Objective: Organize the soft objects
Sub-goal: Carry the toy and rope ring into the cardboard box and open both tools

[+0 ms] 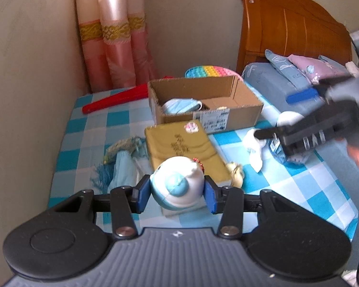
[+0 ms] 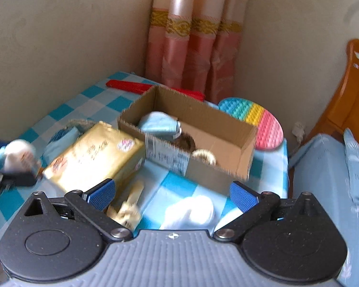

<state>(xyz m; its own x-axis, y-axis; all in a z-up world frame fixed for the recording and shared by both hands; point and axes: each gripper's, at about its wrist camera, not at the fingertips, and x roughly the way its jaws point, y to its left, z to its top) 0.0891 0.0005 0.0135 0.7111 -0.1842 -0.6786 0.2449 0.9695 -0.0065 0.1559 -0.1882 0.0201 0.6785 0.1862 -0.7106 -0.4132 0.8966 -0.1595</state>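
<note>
Plush toy [image 1: 177, 186] sits clamped between the left gripper [image 1: 176, 195] pads, with the cardboard box [image 1: 203, 102] straight ahead beyond the gold book [image 1: 184, 148]. Right gripper [image 2: 172, 195] hangs wide, empty, above white socks [image 2: 191, 211].

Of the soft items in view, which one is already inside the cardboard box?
The light blue face mask, lying at the left end of the cardboard box. The white-and-blue plush is between the left tongs; the white sock lies on the checkered cloth.
</note>
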